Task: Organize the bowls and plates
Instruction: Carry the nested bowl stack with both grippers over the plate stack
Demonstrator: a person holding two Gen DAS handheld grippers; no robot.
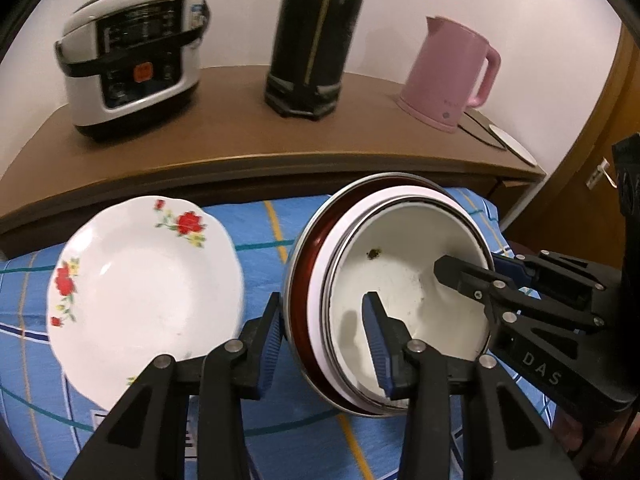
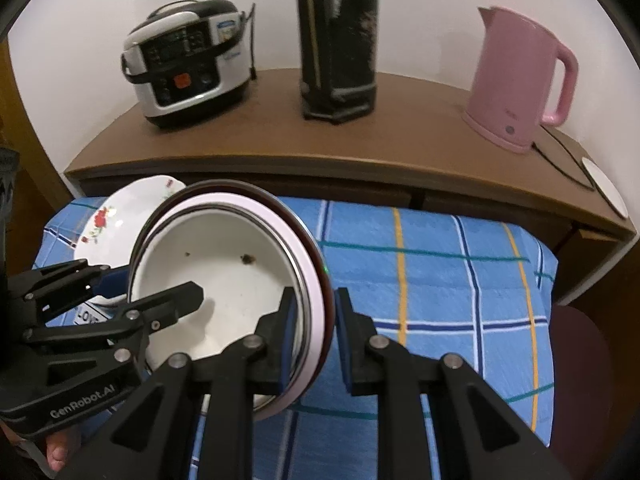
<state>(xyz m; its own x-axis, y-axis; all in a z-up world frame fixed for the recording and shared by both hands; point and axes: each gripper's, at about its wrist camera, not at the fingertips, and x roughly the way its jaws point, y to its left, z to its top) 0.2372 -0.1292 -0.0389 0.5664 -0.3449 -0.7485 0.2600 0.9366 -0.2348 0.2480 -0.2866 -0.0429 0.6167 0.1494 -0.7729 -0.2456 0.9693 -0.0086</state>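
Note:
A stack of nested bowls (image 1: 404, 280), white inside with a white band and a dark red outer bowl, is tilted on edge above the blue checked cloth; it also shows in the right wrist view (image 2: 224, 264). My left gripper (image 1: 324, 344) straddles its left rim, one finger inside and one outside. My right gripper (image 2: 316, 340) is shut on its right rim, and shows in the left wrist view (image 1: 472, 276). A white plate with red flowers (image 1: 140, 288) lies to the left on the cloth, partly hidden behind the bowls in the right wrist view (image 2: 116, 216).
The blue checked cloth (image 2: 440, 280) covers the near surface. Behind it a brown counter (image 1: 240, 136) carries a rice cooker (image 1: 132, 56), a tall black flask (image 1: 312, 36), a pink kettle (image 1: 452, 72) and a small white dish (image 2: 604, 188).

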